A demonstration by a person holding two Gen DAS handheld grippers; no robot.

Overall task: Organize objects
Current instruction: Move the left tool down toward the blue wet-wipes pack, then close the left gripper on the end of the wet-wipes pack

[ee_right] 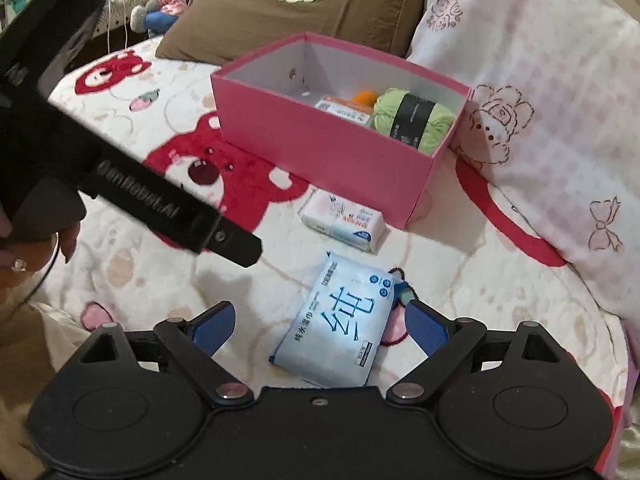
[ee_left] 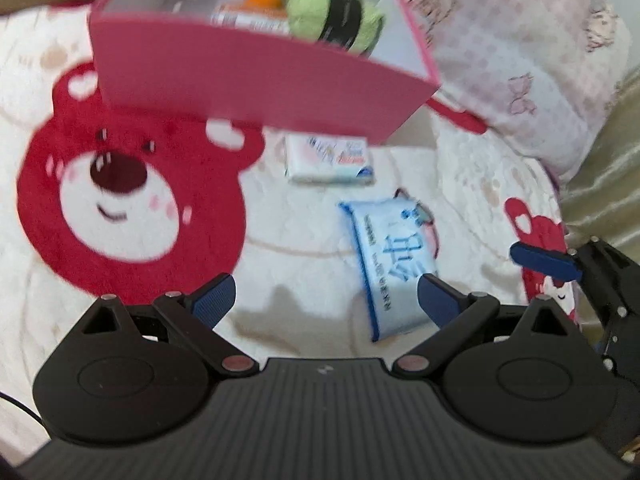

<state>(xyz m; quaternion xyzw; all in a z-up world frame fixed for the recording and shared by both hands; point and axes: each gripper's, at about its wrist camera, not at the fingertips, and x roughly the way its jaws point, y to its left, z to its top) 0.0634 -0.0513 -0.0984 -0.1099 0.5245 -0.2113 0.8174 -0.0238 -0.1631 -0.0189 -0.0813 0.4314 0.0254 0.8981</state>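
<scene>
A light blue pack of wet wipes (ee_right: pixel 338 320) lies flat on the bear-print blanket, between the wide-spread fingers of my right gripper (ee_right: pixel 320 326), whose pads do not touch it. The same wipes pack (ee_left: pixel 390 258) shows in the left wrist view, just ahead and right of my left gripper (ee_left: pixel 326 300), which is open and holds nothing. A smaller white tissue pack (ee_right: pixel 342 220) (ee_left: pixel 330 158) rests in front of the pink box (ee_right: pixel 320 148) (ee_left: pixel 248 80). Inside the box are a green yarn ball (ee_right: pixel 414 118) (ee_left: pixel 334 14), an orange item and a small packet.
A pink patterned pillow (ee_right: pixel 540 92) lies right of the box and a brown pillow (ee_right: pixel 312 4) behind it. A person's hand (ee_right: pixel 24 248) holds the left gripper's body (ee_right: pixel 140 196), which crosses the left side of the right wrist view. The blanket's edge drops off at right.
</scene>
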